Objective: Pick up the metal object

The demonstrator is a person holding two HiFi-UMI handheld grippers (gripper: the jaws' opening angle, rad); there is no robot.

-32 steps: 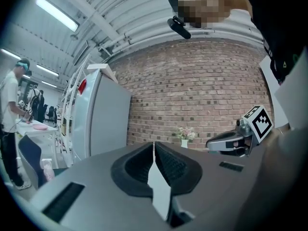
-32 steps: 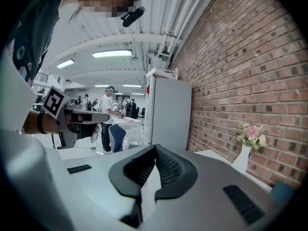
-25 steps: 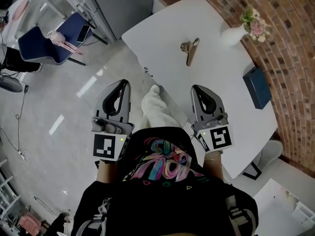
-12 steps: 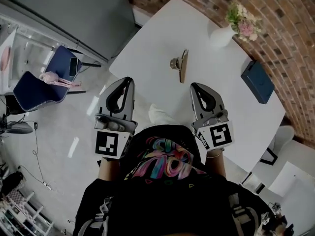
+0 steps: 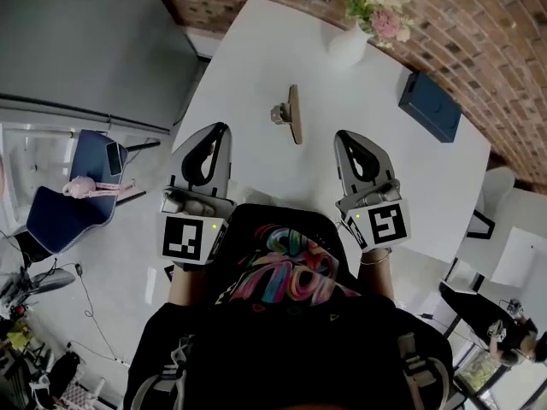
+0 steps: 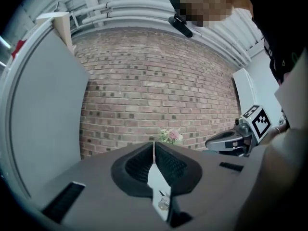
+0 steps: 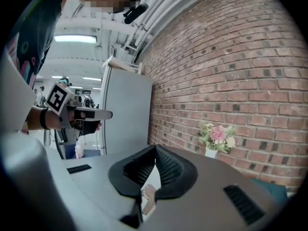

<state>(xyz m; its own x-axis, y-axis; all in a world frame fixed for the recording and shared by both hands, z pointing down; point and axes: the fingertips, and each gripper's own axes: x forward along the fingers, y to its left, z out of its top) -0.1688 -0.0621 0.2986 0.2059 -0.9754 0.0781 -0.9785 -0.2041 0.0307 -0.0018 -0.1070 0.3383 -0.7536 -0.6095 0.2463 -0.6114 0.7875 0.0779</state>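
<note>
The metal object (image 5: 289, 114), a brass-coloured clip with a round handle, lies on the white table (image 5: 256, 67) just ahead of me, between the two grippers and a little beyond their tips. My left gripper (image 5: 220, 130) hangs at the table's near left edge, shut and empty. My right gripper (image 5: 341, 136) is over the table's near side, also shut and empty. In the left gripper view the jaws (image 6: 154, 146) meet at the tips, and the metal object (image 6: 164, 203) shows low through the gap behind them. In the right gripper view, below the shut gripper (image 7: 155, 148), I also see the metal object (image 7: 147, 197).
A white vase with pink flowers (image 5: 359, 26) stands at the table's far side by the brick wall (image 5: 479, 24). A dark blue box (image 5: 434, 107) lies at the right. A blue chair (image 5: 73, 203) with a phone stands on the floor to the left.
My view and both grippers have swung round toward the table. The metal object now lies straight ahead between the gripper tips, closer than before. Both jaws stay shut.
</note>
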